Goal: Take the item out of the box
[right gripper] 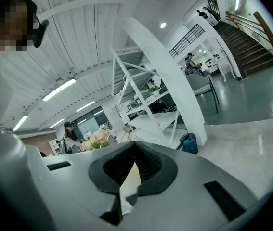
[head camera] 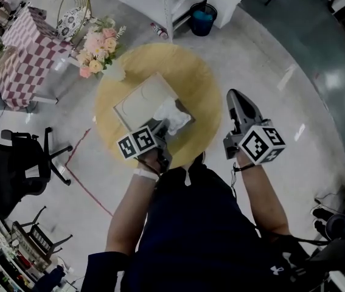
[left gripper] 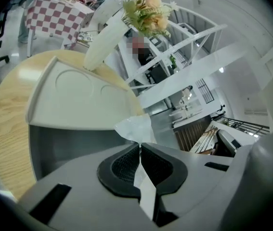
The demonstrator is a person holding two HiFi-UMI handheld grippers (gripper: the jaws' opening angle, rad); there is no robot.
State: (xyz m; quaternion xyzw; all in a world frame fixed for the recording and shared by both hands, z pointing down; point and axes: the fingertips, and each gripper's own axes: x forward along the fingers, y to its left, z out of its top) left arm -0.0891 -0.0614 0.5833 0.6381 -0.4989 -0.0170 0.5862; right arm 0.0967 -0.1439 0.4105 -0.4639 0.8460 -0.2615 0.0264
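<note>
— What was on the table [head camera: 199,81]?

— A round wooden top with a flat white box [head camera: 140,100] lying a little left of its middle. In the left gripper view the box [left gripper: 81,97] filled the frame just beyond the jaws, its pale top pressed with shallow ovals and its grey side facing the camera.

— And the item?

— A crumpled white tissue [head camera: 173,115]. It sat at the box's near right corner, bunched upward. I couldn't tell whether its lower end was inside the box or already clear of it.

— Who had hold of it?

— The left gripper [head camera: 162,129]. Its dark ribbed jaws were clenched tight on the tissue [left gripper: 134,128], with a strip of it running down between them and the rest fanning out above the tips of the left gripper [left gripper: 139,146].

— What about the other one?

— The right gripper [head camera: 236,97] was held off the table's right edge, over the pale floor, well apart from the box. From its own camera, the right gripper [right gripper: 135,146] had its jaws together at the tips, and I saw nothing caught there. It pointed up at white shelving and a ceiling with strip lights.

— Anything else nearby?

— Pink and cream flowers [head camera: 98,47] at the table's far left edge, a checked cloth [head camera: 27,52] further left, and a blue bin [head camera: 202,18] beyond the table.
</note>
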